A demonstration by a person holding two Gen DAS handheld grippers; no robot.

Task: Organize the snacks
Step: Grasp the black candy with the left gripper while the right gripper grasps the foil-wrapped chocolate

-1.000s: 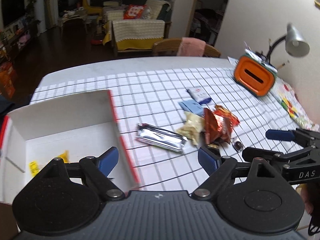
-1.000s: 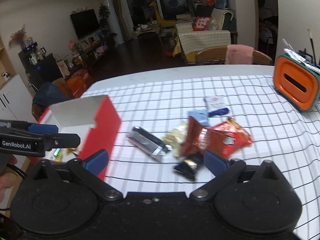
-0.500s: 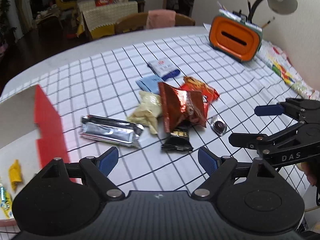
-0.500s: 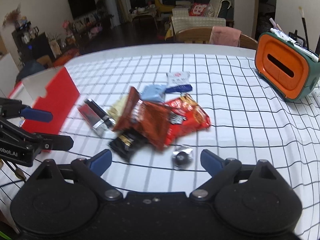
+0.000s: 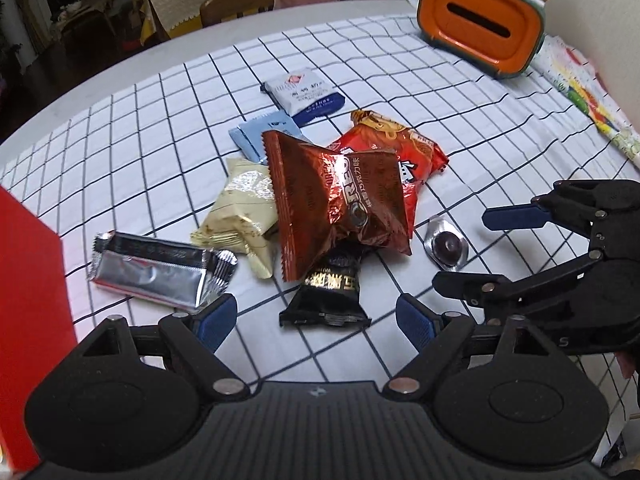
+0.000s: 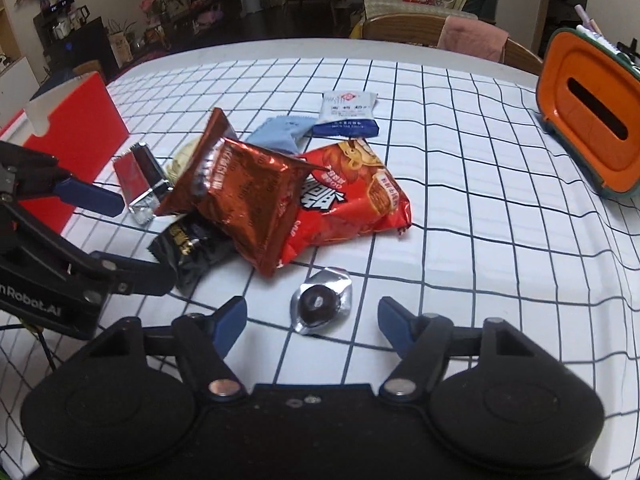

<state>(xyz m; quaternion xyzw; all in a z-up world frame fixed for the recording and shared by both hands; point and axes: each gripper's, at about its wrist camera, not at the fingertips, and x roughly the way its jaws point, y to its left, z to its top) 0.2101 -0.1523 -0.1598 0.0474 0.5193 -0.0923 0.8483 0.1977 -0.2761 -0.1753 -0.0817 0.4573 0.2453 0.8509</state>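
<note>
A pile of snacks lies on the checked tablecloth: a brown Oreo bag (image 5: pixel 340 204) (image 6: pixel 244 192), a red bag (image 5: pixel 400 152) (image 6: pixel 348 196), a silver bar (image 5: pixel 156 272) (image 6: pixel 140 176), a cream packet (image 5: pixel 240 208) and a black packet (image 5: pixel 326 296) (image 6: pixel 192 248). My left gripper (image 5: pixel 316 320) (image 6: pixel 120 236) hangs open, its fingers either side of the black packet without touching it. My right gripper (image 6: pixel 312 320) (image 5: pixel 484 250) has its jaws closing around a foil-wrapped chocolate (image 6: pixel 320 306) (image 5: pixel 446 246); the pads stand clear of it. A red box (image 5: pixel 28 280) (image 6: pixel 76 140) stands at the left.
A light blue packet (image 5: pixel 260 136) and a white-and-blue packet (image 5: pixel 304 92) lie behind the pile. An orange tissue box (image 5: pixel 480 28) (image 6: pixel 588 120) stands at the far right. A wooden chair with a pink cloth (image 6: pixel 472 36) is behind the table. Colourful paper (image 5: pixel 592 96) lies along the right edge.
Both grippers have come down and nearer to the snack pile. The left view has swung from the open box to the pile. The right jaws have narrowed around the foil chocolate.
</note>
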